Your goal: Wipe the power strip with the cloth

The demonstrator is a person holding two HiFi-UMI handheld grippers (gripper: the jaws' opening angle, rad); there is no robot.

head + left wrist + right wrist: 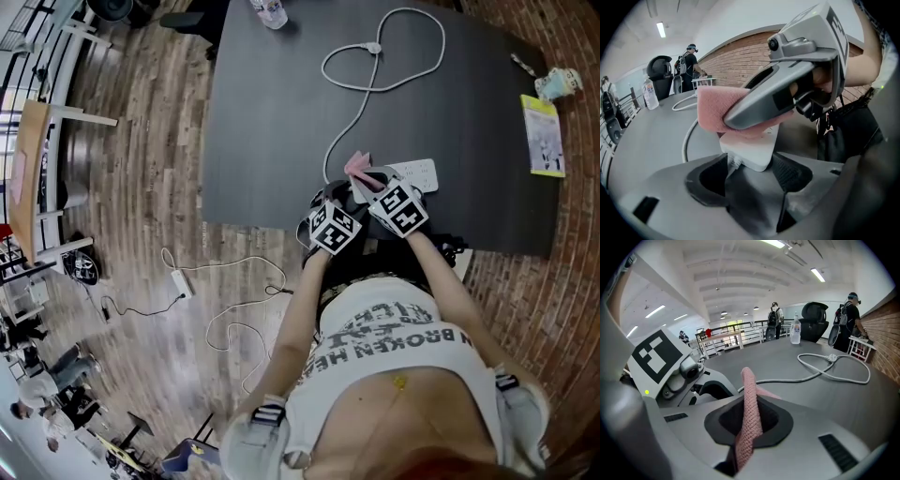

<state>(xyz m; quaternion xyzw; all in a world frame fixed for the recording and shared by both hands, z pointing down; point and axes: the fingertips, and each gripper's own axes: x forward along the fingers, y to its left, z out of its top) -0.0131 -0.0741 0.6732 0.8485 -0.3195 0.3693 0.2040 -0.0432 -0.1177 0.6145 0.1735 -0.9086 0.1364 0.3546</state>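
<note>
Table [272, 122], dark, under power strip [419, 172]; wooden floor [141, 187]

1 cloth [357, 167], 2 tools [750, 168] [749, 419], 1 bottle [269, 11]

Open, lab-like hall: strip lights [817, 274] above the right gripper [749, 420], railings [724, 341] and people [774, 317] far ahead, brick wall [881, 329] to its right, wood floor [141, 141] below.
</note>
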